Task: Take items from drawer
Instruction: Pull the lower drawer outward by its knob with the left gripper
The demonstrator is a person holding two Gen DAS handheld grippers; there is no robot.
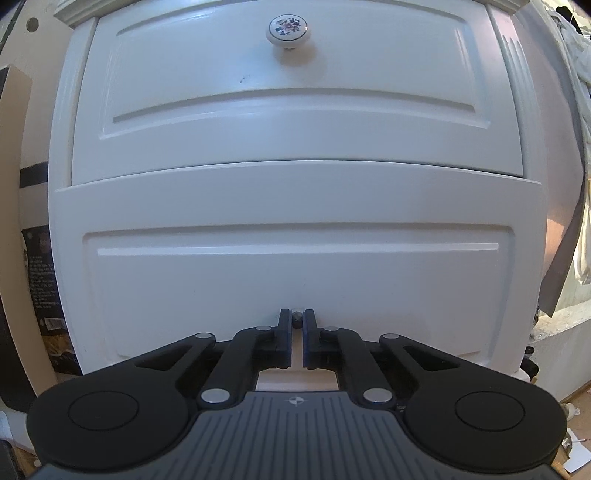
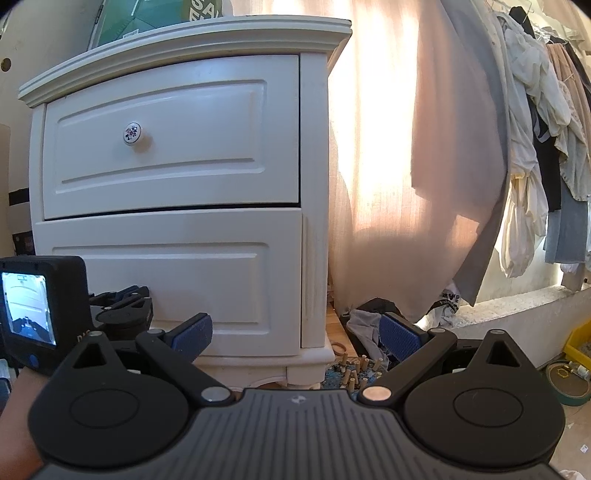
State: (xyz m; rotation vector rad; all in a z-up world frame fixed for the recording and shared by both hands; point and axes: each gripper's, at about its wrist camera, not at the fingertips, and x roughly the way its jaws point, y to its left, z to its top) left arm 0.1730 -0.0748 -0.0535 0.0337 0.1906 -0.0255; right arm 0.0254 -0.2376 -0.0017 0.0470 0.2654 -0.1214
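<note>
A white nightstand (image 1: 295, 206) with two drawers fills the left wrist view. The upper drawer (image 1: 295, 92) carries a round floral knob (image 1: 289, 31). My left gripper (image 1: 296, 325) is shut on a small metal knob stub (image 1: 296, 316) at the centre of the lower drawer (image 1: 295, 273). In the right wrist view the nightstand (image 2: 177, 206) stands to the left, and the left gripper (image 2: 122, 301) is pressed against the lower drawer front (image 2: 184, 280). My right gripper (image 2: 295, 334) hangs open and empty, back from the nightstand's right corner. The drawers' contents are hidden.
A pale curtain (image 2: 388, 166) hangs right of the nightstand, and clothes (image 2: 535, 129) hang on a rack at the far right. Crumpled fabric (image 2: 365, 328) and wooden pegs (image 2: 354, 369) lie on the floor. A yellow bin (image 2: 580, 343) and a tape roll (image 2: 569, 384) sit at the right.
</note>
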